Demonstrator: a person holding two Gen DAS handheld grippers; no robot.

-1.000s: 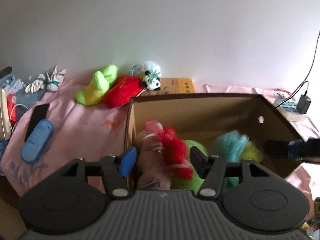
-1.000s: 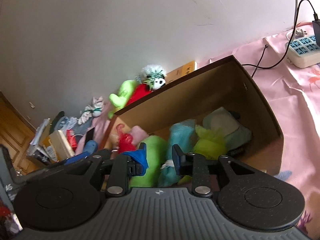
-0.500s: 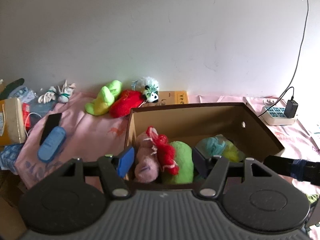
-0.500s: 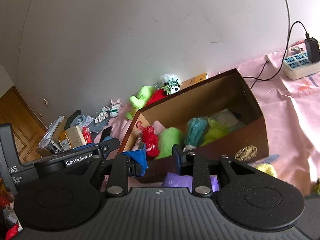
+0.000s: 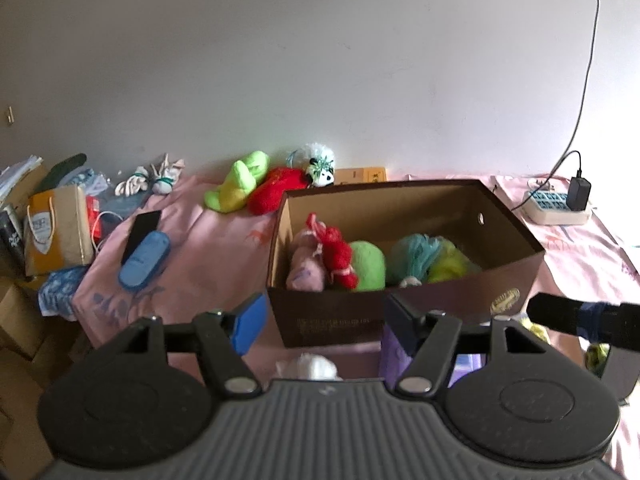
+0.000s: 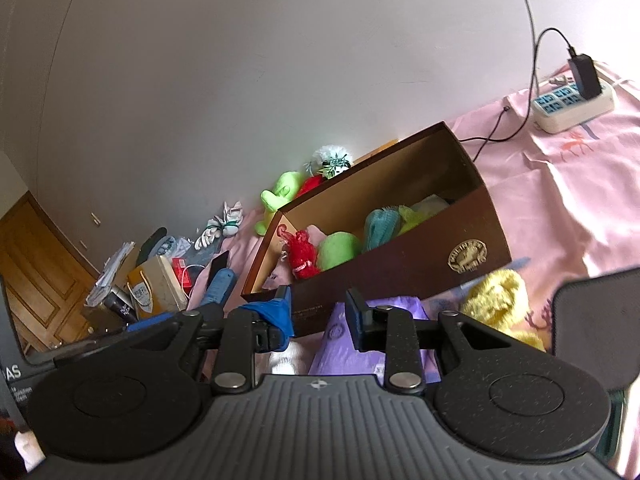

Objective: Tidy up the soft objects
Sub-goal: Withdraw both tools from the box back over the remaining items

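Note:
A brown cardboard box (image 5: 400,312) stands on the pink sheet. It holds a pink plush (image 5: 306,268), a red yarn toy (image 5: 340,252), a green ball plush (image 5: 368,264) and teal and yellow-green fluffy toys (image 5: 420,250). My left gripper (image 5: 322,316) hangs in front of the box's near wall. Its jaws are opening, with nothing between them. My right gripper (image 6: 318,312) is near the box's (image 6: 400,264) front corner, jaws a little apart and empty. A green plush (image 5: 240,182), a red plush (image 5: 278,190) and a white panda toy (image 5: 320,164) lie behind the box.
A purple bag (image 6: 348,344) and a yellow knitted piece (image 6: 496,296) lie in front of the box. A power strip (image 5: 554,208) with a charger is at the right. A blue case (image 5: 144,258), black phone, paper bag (image 5: 56,228) and white sock bundle (image 5: 148,178) lie left.
Both grippers have drawn back from the box. The box looks smaller now, and its front wall, the purple bag and the yellow piece have come into view.

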